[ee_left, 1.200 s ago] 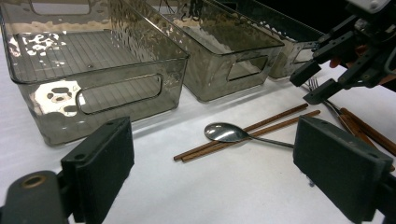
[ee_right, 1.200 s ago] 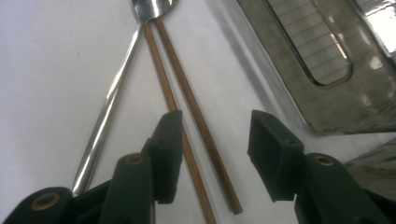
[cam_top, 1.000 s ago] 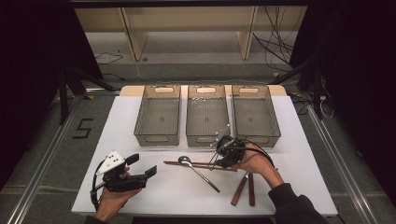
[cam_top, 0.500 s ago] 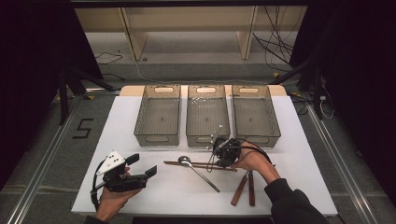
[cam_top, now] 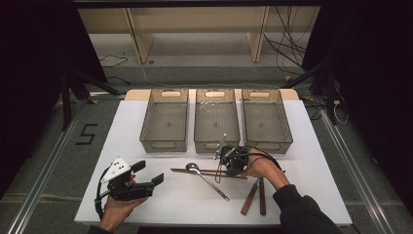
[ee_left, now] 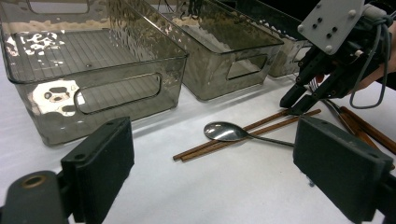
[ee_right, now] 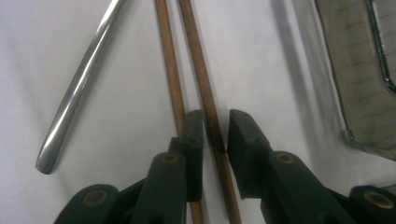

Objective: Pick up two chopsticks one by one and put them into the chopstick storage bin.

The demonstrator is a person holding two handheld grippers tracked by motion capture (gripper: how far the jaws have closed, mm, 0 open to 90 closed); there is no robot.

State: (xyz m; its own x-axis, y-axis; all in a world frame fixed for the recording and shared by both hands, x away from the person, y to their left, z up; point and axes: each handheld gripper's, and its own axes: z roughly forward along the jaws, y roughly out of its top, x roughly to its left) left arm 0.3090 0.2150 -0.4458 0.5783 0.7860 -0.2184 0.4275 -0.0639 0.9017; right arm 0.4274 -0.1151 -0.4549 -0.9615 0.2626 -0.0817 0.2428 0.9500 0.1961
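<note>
Two brown chopsticks (cam_top: 195,171) lie side by side on the white table (cam_top: 146,214), under a metal spoon (cam_top: 194,168) that crosses them. My right gripper (cam_top: 221,170) points down at their right part. In the right gripper view its jaws (ee_right: 215,116) have just been closing and straddle one chopstick (ee_right: 211,116) with a thin gap left. The other chopstick (ee_right: 168,79) runs outside the left jaw, and the spoon handle (ee_right: 74,102) lies off to the left. My left gripper (cam_top: 148,173) hovers open and empty at the front left, facing the spoon (ee_left: 224,131) and the right gripper (ee_left: 296,105).
Three smoky clear bins (cam_top: 164,122) (cam_top: 216,122) (cam_top: 267,122) stand in a row behind the utensils. A thin metal utensil (cam_top: 220,146) leans by the middle bin. Two brown-handled pieces (cam_top: 255,195) lie at the front right.
My right gripper has edged left and down onto the chopsticks, and its jaws have narrowed. The left gripper has stayed put.
</note>
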